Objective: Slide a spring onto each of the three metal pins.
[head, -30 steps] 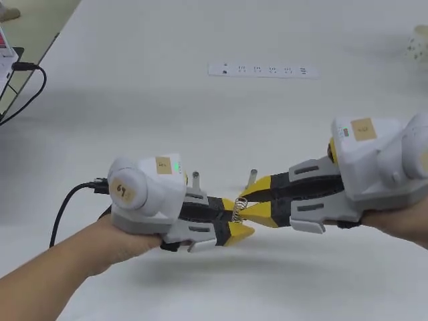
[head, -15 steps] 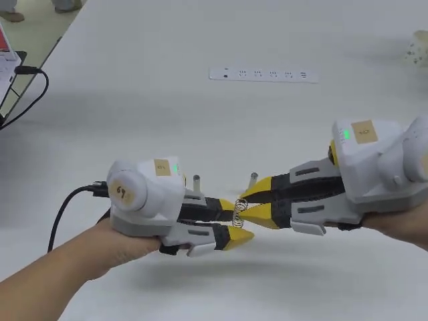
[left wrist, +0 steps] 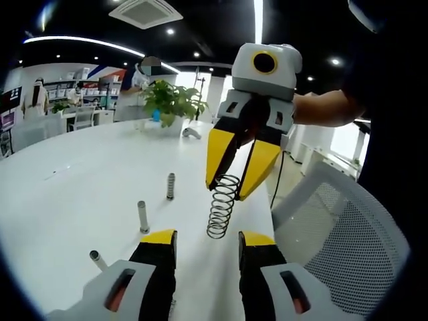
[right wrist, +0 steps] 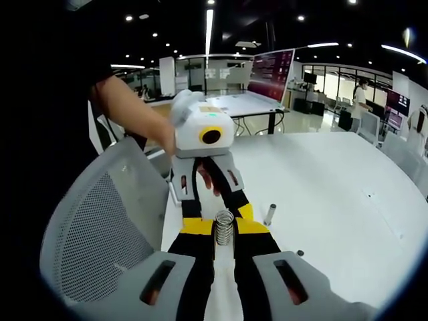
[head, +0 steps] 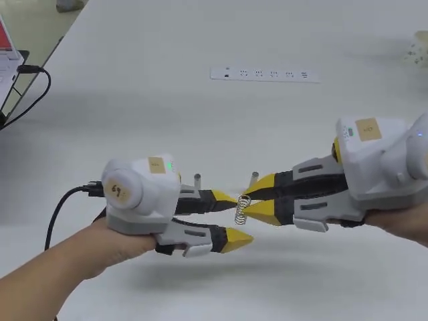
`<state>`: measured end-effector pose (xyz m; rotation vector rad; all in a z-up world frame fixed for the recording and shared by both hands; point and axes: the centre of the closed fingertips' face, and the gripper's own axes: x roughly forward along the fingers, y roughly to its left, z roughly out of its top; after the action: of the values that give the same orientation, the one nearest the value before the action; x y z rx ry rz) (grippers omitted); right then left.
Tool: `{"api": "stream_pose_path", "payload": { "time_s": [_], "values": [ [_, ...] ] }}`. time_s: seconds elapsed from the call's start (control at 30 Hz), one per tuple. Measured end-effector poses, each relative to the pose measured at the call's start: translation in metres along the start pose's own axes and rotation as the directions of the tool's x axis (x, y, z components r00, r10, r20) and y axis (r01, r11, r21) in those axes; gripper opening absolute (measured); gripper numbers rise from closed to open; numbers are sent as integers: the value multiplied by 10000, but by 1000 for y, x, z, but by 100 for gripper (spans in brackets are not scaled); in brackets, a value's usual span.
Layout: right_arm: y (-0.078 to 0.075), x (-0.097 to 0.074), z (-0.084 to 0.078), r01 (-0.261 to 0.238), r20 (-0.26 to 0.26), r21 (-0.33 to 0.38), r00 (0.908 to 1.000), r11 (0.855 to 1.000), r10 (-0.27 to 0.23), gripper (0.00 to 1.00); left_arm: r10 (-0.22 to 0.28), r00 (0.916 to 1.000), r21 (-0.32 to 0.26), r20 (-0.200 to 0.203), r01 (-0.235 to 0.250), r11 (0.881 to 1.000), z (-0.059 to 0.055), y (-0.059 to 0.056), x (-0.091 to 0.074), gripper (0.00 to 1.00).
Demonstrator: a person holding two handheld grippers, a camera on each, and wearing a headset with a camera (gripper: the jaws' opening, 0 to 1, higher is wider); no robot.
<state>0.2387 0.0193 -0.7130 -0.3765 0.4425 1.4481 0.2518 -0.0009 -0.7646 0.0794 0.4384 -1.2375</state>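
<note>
A small metal spring [head: 240, 210] hangs above the white table [head: 134, 120], and my right gripper [head: 245, 204] is shut on its top end. My left gripper [head: 239, 217] faces it from the left, open, with one yellow jaw above the spring and one below. In the left gripper view my own jaws [left wrist: 208, 237] stand apart under the spring [left wrist: 222, 206], which dangles from the right gripper [left wrist: 235, 182]. Three upright metal pins [left wrist: 170, 186] [left wrist: 142, 216] [left wrist: 97, 257] are bare. Two pins [head: 197, 179] [head: 255, 177] stand just behind the jaws. The right gripper [right wrist: 224, 231] clamps the spring [right wrist: 224, 222].
A white power strip [head: 264, 73] lies at the far middle of the table. A black cable [head: 30, 93] runs off the left edge. A grey mesh chair [right wrist: 107, 221] stands beside the table. A potted plant [left wrist: 172, 101] sits far back.
My left gripper has opened and let go of the spring, its lower jaw dropping away. The right gripper still holds the spring in the same spot.
</note>
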Motion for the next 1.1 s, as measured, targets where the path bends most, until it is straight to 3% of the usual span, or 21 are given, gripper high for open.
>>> {"api": "stream_pose_path", "payload": {
  "time_s": [0.27,0.4,0.7,0.87,1.1],
  "values": [
    [-2,-1,0,136,-12,-16,9999,9999,-136,7,94,9999,-275,43,-93,9996,-4,1,-8,37],
    [-3,-1,0,191,-11,-1,9998,9998,-191,7,287,9996,-144,50,-286,9995,-5,3,-10,45],
    [-7,-2,0,357,-45,-56,9994,9993,-358,7,760,9970,-452,115,-754,9961,-11,13,-19,61],
    [-10,-4,-3,435,-68,-13,9990,9991,-435,7,1269,9916,-589,255,-1252,9904,-14,21,-29,77],
    [-12,-4,-5,498,-132,-15,9987,9988,-498,7,1950,9805,-817,246,-1924,9779,-21,33,-45,92]
  ]
}}
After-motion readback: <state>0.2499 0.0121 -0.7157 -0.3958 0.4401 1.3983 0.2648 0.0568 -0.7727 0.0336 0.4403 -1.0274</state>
